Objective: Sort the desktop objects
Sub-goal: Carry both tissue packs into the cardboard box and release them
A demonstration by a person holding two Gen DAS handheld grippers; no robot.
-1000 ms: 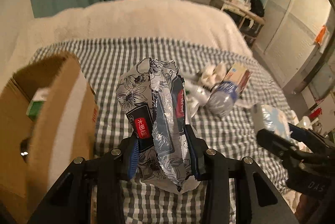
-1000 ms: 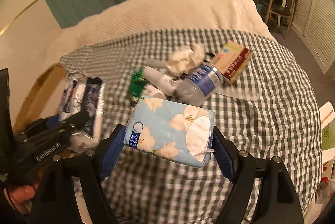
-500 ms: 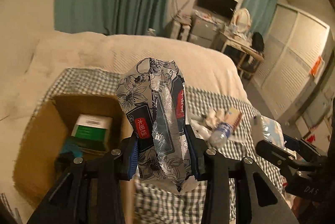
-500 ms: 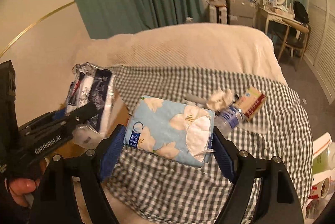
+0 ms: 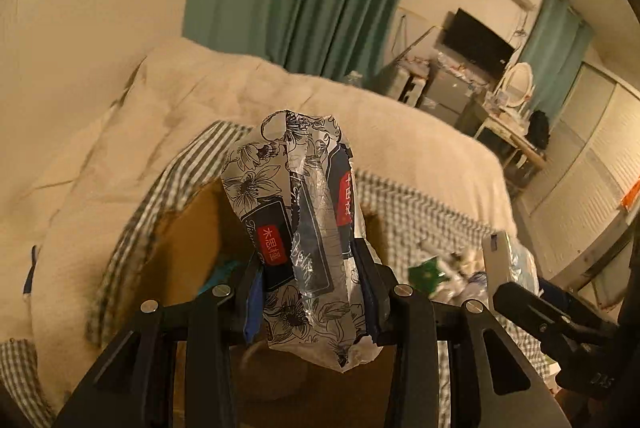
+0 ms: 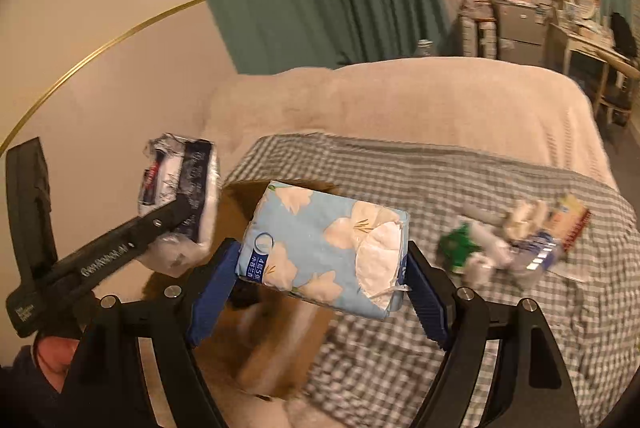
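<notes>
Over the last second both grippers have swung from the cluttered checked blanket (image 6: 460,180) toward the cardboard box (image 5: 188,228) at seven o'clock, the left gripper (image 5: 310,292) clenched on the floral-print pack (image 5: 296,212), the right gripper (image 6: 322,278) grasping the blue tissue pack (image 6: 320,244), so drop-off looks imminent.

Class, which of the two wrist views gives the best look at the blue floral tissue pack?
The right wrist view: the blue floral tissue pack fills the centre, held in the right claw. The left wrist view shows only a pale blue sliver at the right edge.
</notes>
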